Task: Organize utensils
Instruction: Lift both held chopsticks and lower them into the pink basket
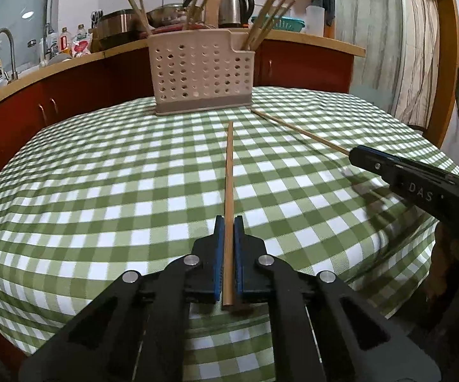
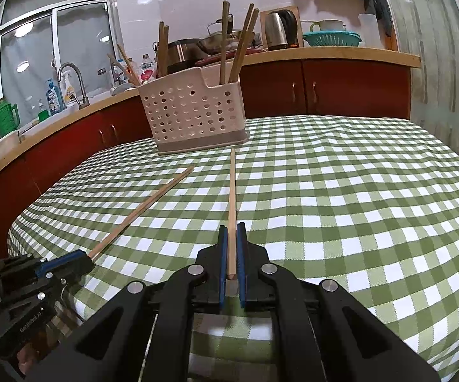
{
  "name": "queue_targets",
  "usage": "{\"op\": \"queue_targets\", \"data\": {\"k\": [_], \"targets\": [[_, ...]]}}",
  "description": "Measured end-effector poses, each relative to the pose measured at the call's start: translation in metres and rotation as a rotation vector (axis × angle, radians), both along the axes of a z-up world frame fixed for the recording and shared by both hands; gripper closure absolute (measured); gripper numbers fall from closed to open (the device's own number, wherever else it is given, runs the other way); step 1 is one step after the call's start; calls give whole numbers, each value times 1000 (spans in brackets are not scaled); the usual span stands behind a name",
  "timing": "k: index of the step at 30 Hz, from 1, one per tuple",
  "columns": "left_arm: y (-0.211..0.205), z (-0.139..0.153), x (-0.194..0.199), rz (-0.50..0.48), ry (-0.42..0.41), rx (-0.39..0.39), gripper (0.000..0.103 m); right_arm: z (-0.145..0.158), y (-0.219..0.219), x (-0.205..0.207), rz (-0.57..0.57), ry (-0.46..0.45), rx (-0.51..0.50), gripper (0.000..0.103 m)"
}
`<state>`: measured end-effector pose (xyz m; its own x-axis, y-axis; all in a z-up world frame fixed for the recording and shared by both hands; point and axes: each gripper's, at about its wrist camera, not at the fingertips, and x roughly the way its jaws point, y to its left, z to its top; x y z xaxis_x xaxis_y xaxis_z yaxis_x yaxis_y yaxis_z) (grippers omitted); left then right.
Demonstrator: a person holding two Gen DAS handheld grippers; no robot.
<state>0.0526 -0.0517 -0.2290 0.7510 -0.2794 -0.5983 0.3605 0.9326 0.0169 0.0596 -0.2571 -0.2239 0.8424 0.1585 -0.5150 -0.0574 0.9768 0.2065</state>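
Note:
A beige perforated utensil holder (image 1: 202,74) stands at the far side of the checked table and holds several wooden chopsticks; it also shows in the right wrist view (image 2: 194,111). My left gripper (image 1: 229,222) is shut on a wooden chopstick (image 1: 229,172) that points toward the holder, low over the cloth. My right gripper (image 2: 232,230) is shut on another chopstick (image 2: 232,191), also pointing at the holder. In the left wrist view the right gripper (image 1: 353,156) holds its chopstick (image 1: 299,130) at the right. In the right wrist view the left gripper (image 2: 86,259) holds its chopstick (image 2: 146,205) at the left.
The round table has a green-and-white checked cloth (image 1: 102,175). Behind it runs a wooden counter with red cabinets (image 2: 325,92), a sink faucet (image 2: 73,79), bottles, pots, a kettle (image 1: 234,9) and a teal basket (image 2: 331,38).

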Motion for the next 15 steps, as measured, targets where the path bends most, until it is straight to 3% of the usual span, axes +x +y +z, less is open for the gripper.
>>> {"op": "queue_targets", "data": {"k": [15], "targets": [[21,50,-4,63,-184,-10,96,39,5,-15,31,-120,-36,97]]}}
